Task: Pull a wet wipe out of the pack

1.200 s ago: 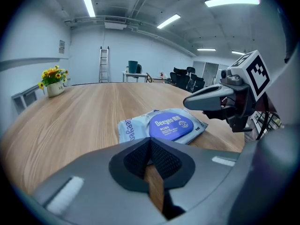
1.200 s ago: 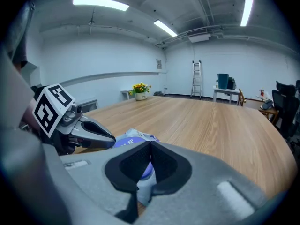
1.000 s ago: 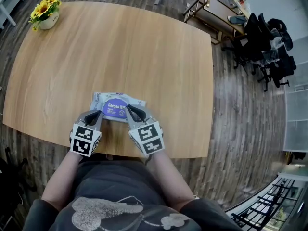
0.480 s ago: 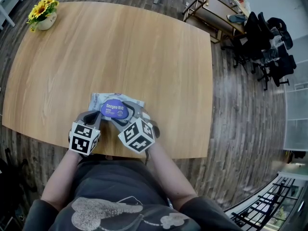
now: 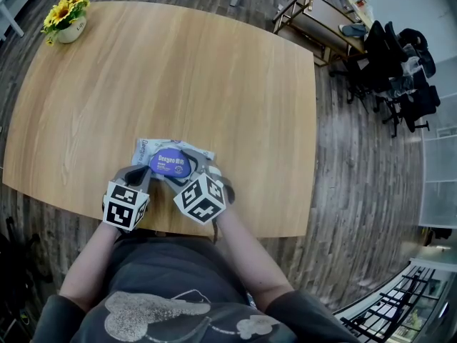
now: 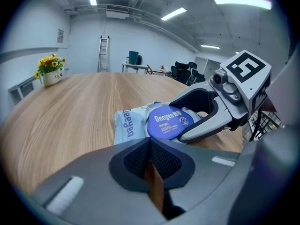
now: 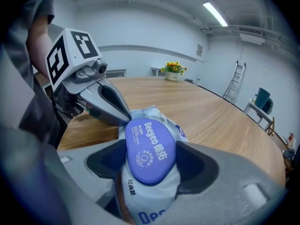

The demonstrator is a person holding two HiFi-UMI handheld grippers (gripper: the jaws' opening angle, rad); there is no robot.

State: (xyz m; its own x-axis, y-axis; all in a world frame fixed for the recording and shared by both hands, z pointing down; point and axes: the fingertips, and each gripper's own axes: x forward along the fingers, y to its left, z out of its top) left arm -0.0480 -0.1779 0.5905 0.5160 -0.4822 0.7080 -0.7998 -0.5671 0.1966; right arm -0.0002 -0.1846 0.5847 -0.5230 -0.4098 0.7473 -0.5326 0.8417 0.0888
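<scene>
Near edge of the wipes pack behind the right gripper

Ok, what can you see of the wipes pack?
The pack is a soft, pale-blue pouch lying flat on the table by its near edge. Its oval purple lid is closed, with no wipe out. The right tool, jaws just opened wide, straddles the lid. The tip of the shut left tool rests at its edge.
</scene>
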